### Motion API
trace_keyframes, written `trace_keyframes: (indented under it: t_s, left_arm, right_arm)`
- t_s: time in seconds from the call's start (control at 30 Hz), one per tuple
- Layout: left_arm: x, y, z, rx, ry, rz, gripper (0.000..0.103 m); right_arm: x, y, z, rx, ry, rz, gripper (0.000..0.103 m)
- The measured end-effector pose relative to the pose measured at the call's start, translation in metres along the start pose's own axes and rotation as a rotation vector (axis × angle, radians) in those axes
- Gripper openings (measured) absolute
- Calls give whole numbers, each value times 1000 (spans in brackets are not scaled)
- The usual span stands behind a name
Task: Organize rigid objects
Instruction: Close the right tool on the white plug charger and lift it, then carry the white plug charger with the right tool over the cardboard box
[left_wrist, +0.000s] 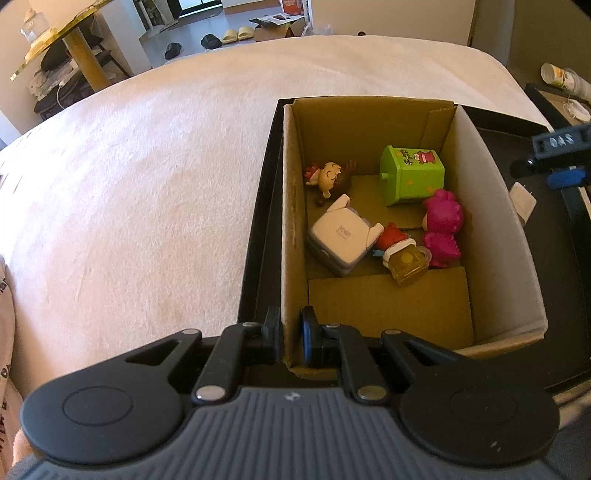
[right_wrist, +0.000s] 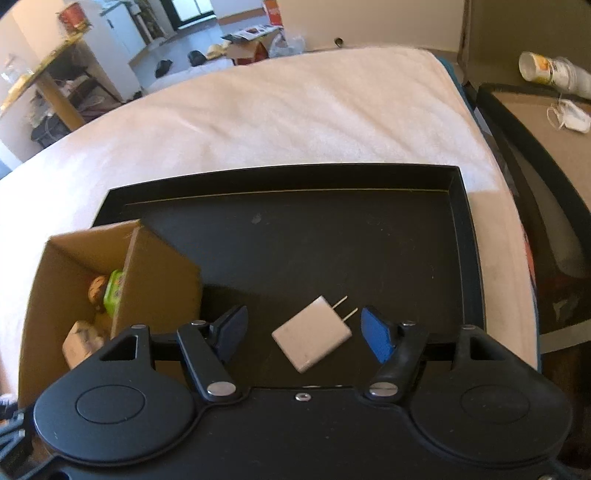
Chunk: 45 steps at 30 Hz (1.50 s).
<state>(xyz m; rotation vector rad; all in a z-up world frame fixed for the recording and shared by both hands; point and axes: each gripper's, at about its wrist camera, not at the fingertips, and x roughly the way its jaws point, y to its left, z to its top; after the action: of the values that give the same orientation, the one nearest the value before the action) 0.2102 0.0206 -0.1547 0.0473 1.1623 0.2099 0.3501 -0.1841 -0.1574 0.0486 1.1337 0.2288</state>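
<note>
A cardboard box (left_wrist: 491, 206) stands in a black tray (right_wrist: 332, 236) on a bed. It holds a green toy bin (left_wrist: 412, 173), a white cube adapter (left_wrist: 341, 236), a pink figure (left_wrist: 441, 225), a brown-haired figure (left_wrist: 330, 175) and a red figure with a yellow piece (left_wrist: 400, 254). My left gripper (left_wrist: 290, 332) is shut on the box's near left wall. A white plug charger (right_wrist: 312, 334) lies on the tray floor, prongs pointing far right. My right gripper (right_wrist: 304, 328) is open, one finger on each side of the charger, not touching it. The charger also shows in the left wrist view (left_wrist: 522, 201).
The white bedspread (left_wrist: 147, 166) stretches left and behind the tray. A second dark tray with a cardboard sheet (right_wrist: 546, 122), a face mask (right_wrist: 570, 116) and stacked paper cups (right_wrist: 550, 70) is at the right. The room floor with shoes lies beyond.
</note>
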Motion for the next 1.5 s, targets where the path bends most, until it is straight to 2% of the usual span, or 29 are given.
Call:
trace_keyframes:
  t_s: [0.17,0.4,0.53,0.8,0.93,0.97,1.0,1.5]
  left_arm:
    - [0,1,0,-5,2,-2,11]
    - [1,0,0,-5,4,-3,11]
    - [1,0,0,-4,3,-2,11]
    - [0,2,0,-14,0,-7,11]
    - [0,2,1,-14,-2,-6,11]
    - [1,3,1,-22,1,-11,11]
    - [1,5,2,-33,5,-16,11]
    - [-1,6,2,-40,3,-23,11]
  right_arm:
    - [16,-3,9,35,23,-39,68]
    - [36,1,13,20,48,-98,68]
    - [47,7,7,-23,80,-154,68]
    - [49,8,-9,-57,126,-198,69]
    - [47,5,-13,-55,137,-194,63]
    - [46,4,-14,-50,139,-189,52]
    - [44,5,-15,-57,140,-184,37]
    - [-2,0,-15,-66,96,-106,36]
